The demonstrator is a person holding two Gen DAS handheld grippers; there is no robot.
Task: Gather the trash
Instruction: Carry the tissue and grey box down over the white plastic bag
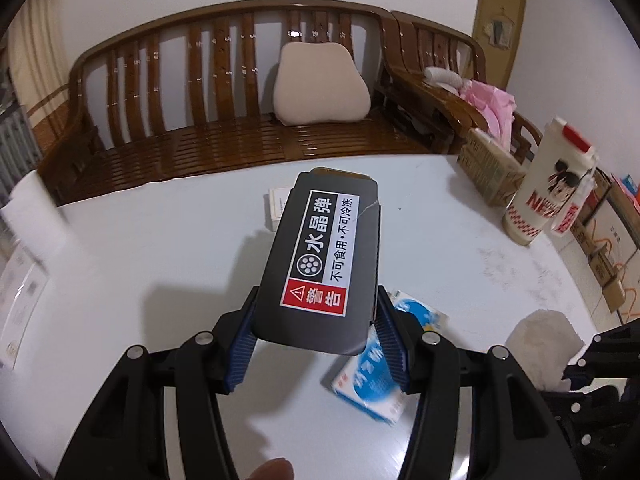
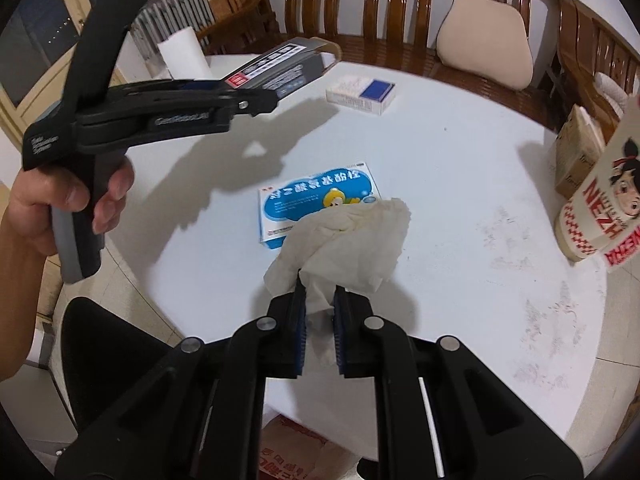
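A dark grey box (image 1: 320,260) with a red and black warning label hangs above the white round table (image 1: 140,248), my left gripper (image 1: 316,328) shut on its near end. In the right wrist view the same box (image 2: 276,66) sticks out of the left gripper at upper left, held by a person's hand (image 2: 60,196). My right gripper (image 2: 319,312) is shut on a crumpled white tissue (image 2: 352,240), lifted over the table. A blue and white medicine box (image 2: 316,196) lies flat on the table under the tissue. A small white and blue box (image 2: 362,92) lies farther back.
A wooden bench (image 1: 240,136) with a beige cushion (image 1: 320,84) stands behind the table. A tall cartoon-printed cup (image 2: 600,200) and cardboard boxes (image 2: 576,156) sit at the table's right edge. A paper roll (image 2: 184,56) stands far left. A brown printed bag (image 2: 296,452) lies below the near edge.
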